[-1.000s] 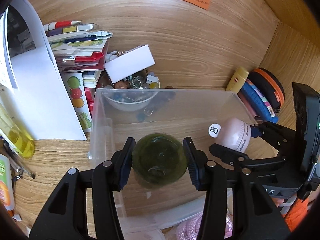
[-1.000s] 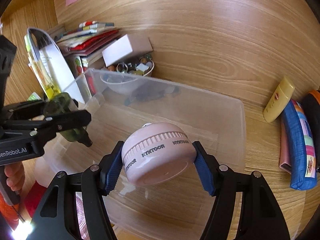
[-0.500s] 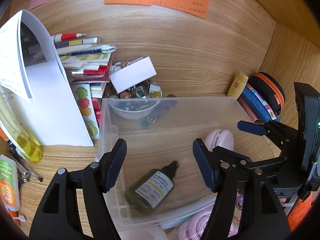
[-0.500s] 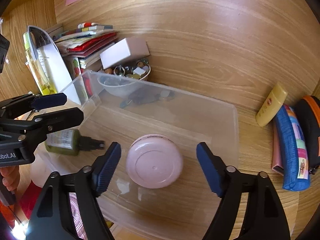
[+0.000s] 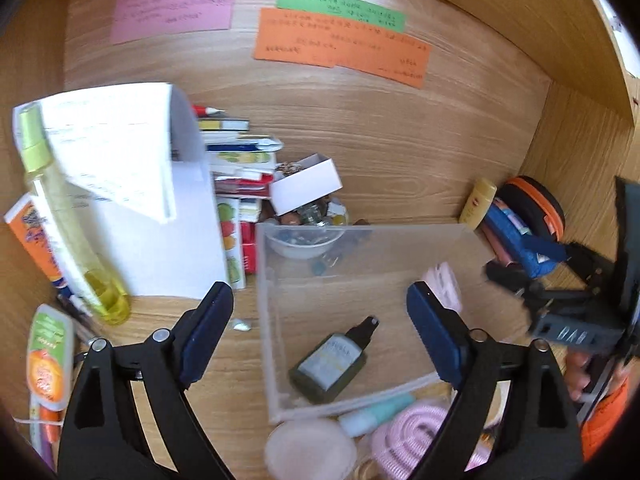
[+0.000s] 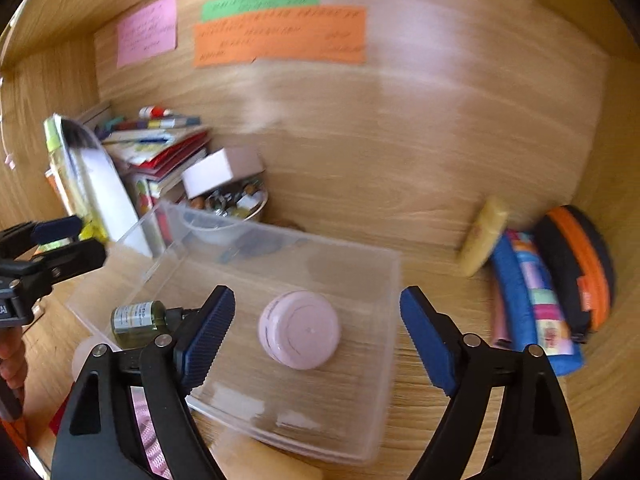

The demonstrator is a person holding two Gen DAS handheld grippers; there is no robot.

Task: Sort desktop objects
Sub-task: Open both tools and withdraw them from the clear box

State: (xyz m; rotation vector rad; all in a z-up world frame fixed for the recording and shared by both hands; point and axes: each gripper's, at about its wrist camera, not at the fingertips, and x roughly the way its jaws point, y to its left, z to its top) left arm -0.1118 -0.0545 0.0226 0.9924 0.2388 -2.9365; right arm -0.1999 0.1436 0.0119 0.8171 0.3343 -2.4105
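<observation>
Desktop objects part sorted, most left to do; clear plastic bin [image 5: 266, 312] at the middle of the wooden desk [image 5: 400, 160], open-topped, holding two things so far, judged the sorting place for small toiletries.

Largest of what waits outside: white folded papers [image 5: 160, 200] leaning at the left, with a stack of books and booklets [image 5: 240, 168] behind; striped blue pencil case [image 6: 532, 300] and round orange-trimmed pouch [image 6: 576, 264] against the right wall; tall yellow-green spray bottle [image 5: 68, 232] standing far left, an orange tube [image 5: 30, 232] beside it; small white box [image 5: 306, 188] tilted over a bowl of trinkets [image 5: 304, 240] just behind the bin; pink coiled item [image 5: 412, 436] and a teal-capped tube [image 5: 376, 412] at the near wall of the bin; small yellow bottle [image 6: 482, 240] beside the pencil case.

Inside the bin, already placed: pink round case [image 6: 300, 328] resting flat toward the right; dark green spray bottle [image 5: 332, 360] lying on its side toward the left, nozzle pointing away.

Left gripper [image 5: 320, 328] empty, jaws opening wide, nothing pressed between the pads, bottle lying below and clear of them; right gripper [image 6: 316, 328] likewise empty, jaws opening, pink case sitting in the bin beneath the gap, untouched.

Judged stage: two drops done, many loose things left, next pick not yet chosen.
</observation>
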